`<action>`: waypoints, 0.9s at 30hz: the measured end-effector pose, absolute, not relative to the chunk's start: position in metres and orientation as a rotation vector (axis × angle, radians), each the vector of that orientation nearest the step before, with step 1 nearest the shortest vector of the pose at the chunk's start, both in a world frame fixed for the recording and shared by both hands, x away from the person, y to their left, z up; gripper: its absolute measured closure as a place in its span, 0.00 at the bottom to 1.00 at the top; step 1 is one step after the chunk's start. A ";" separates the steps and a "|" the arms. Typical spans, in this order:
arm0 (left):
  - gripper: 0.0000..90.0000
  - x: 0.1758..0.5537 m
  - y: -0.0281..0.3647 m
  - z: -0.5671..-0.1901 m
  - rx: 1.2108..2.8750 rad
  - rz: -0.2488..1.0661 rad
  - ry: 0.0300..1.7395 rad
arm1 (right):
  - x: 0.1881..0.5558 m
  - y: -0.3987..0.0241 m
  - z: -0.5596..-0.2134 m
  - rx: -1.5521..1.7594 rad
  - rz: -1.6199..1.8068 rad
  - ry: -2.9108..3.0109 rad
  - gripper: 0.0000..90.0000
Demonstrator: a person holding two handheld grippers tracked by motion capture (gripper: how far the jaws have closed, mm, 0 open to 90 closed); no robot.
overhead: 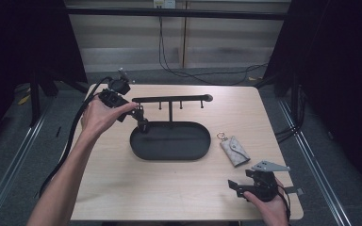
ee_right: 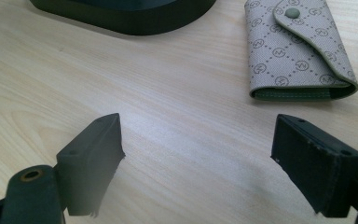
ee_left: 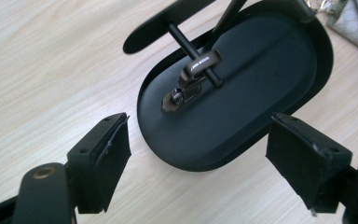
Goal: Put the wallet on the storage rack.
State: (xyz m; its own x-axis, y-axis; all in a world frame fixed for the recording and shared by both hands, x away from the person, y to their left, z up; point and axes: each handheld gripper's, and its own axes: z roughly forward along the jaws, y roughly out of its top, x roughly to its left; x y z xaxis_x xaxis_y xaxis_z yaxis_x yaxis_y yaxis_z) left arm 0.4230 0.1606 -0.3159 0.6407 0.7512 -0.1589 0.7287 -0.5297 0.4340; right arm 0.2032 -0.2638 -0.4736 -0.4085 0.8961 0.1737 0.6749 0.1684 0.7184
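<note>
**Both grippers open beside the key stand**

Left gripper (overhead: 131, 110) was seen at the far left of the table (overhead: 122, 197), held by the left hand (overhead: 99, 115) just beside the left end of the black stand (overhead: 169, 101). Its jaws were spread wide in the left gripper view and nothing was held between them. A small dark key fob (ee_left: 193, 77) was seen hanging on a peg under the stand's crossbar, above the left part of the black oval tray (ee_left: 270, 74) that forms the stand's base. The fob was apart from both pads.

To the right of the tray, a grey patterned key case (overhead: 234, 150) with a metal ring at its far end was lying flat on the table, close to the tray but not touching it.

At the near right corner, the right gripper (overhead: 238, 187) was held low over the table by the right hand (overhead: 271, 209). Its jaws were likewise wide apart and empty, with bare wood between them. The key case was seen beyond its right jaw, well clear of the pads, in the right gripper view.
</note>
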 end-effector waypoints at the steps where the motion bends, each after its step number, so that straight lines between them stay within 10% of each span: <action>1: 0.24 0.422 0.164 -0.317 2.384 0.056 1.155 | 0.203 -0.264 -0.474 1.502 1.083 2.159 0.18; 27: 0.25 0.371 0.209 -0.344 2.237 0.170 0.967 | 0.205 -0.265 -0.475 1.526 1.070 2.152 0.17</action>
